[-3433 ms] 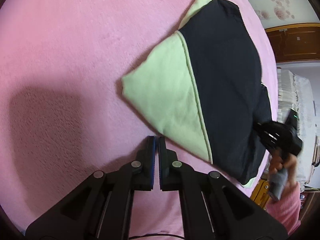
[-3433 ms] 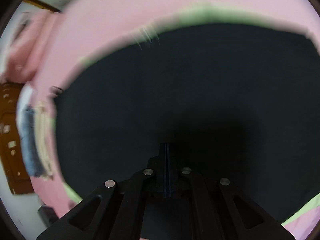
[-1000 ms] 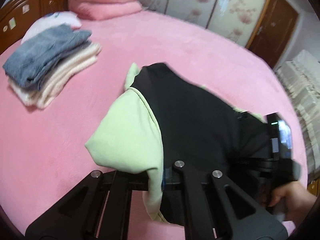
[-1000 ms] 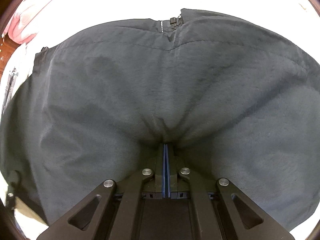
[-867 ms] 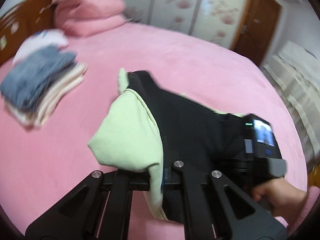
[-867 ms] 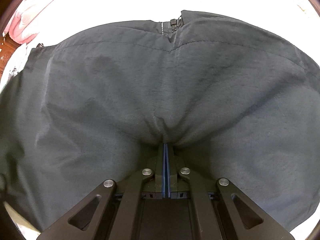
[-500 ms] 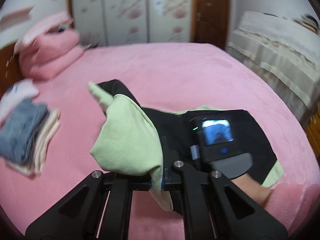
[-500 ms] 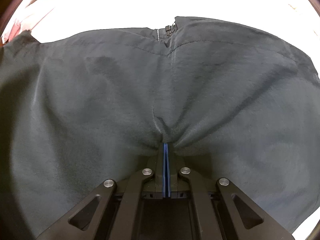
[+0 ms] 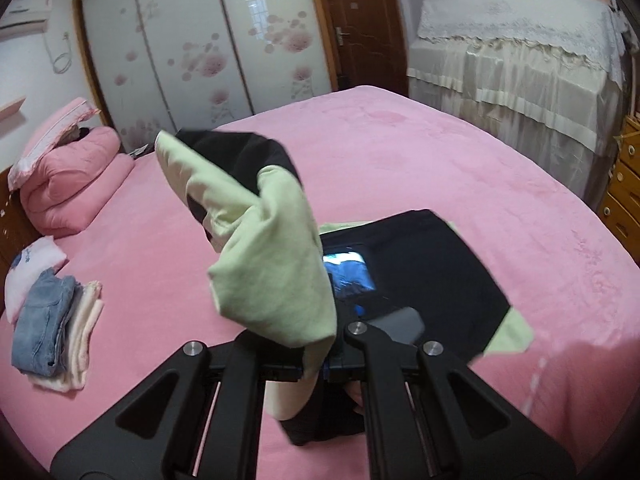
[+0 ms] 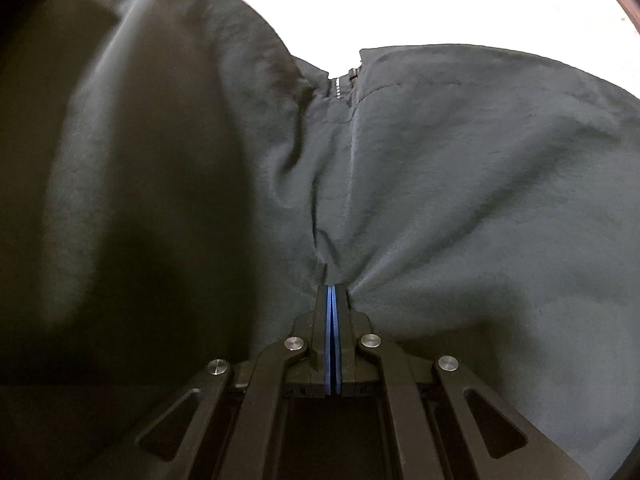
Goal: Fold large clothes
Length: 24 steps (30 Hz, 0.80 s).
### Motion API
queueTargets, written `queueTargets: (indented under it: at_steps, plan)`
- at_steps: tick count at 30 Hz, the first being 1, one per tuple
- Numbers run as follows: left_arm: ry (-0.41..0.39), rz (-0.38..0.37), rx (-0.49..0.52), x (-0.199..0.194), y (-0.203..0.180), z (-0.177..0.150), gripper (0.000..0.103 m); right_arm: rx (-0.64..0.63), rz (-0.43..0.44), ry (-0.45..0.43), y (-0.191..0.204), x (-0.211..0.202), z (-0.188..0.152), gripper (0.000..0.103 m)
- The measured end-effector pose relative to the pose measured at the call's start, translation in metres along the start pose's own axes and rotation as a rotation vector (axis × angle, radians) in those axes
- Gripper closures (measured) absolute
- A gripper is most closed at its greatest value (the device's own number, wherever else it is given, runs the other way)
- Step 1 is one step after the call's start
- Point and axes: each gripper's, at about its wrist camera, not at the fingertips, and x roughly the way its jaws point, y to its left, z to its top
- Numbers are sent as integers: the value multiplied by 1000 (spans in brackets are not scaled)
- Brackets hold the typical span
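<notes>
Left wrist: my left tool (image 9: 316, 364) and right tool (image 10: 331, 300) both clenched on jacket (image 9: 272, 248), mid-fold above bed (image 9: 400, 152); next, lay lifted half onto flat half.

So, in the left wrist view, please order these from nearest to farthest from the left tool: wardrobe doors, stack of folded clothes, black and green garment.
1. black and green garment, clamped in the left tool.
2. stack of folded clothes, on the left.
3. wardrobe doors, far behind the bed.
</notes>
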Motion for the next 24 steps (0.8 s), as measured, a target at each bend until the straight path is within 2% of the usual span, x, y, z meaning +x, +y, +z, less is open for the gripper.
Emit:
queueTargets:
  at_steps: [4,8,9,10,13,19,22,24]
  plan:
    - [4,-34,52,-11,-62,7,100,98,227,99,-36,-8,-4,103]
    - [54,-107,96,-12,-121,4,100,286,524,196,-84,-4,-23,103]
    - [70,-114,111,-12,-134,2,100,285,556,206,-89,-5,-27,103]
    - [82,-120,127,-11,-148,0,100,377,456,170,-91,-8,-31,103]
    - [102,-112,156,-9,-173,-6,100,365,504,155,-92,-16,-46,103]
    - [120,-109,149,-2,-187,-10,100,368,522,154,-87,-30,-67,103]
    - [124,-89,160,0,-180,-11,100,375,518,163,-84,-37,-76,103]
    - [117,-87,154,3,-163,-9,100,385,546,224,-84,-40,-77,103]
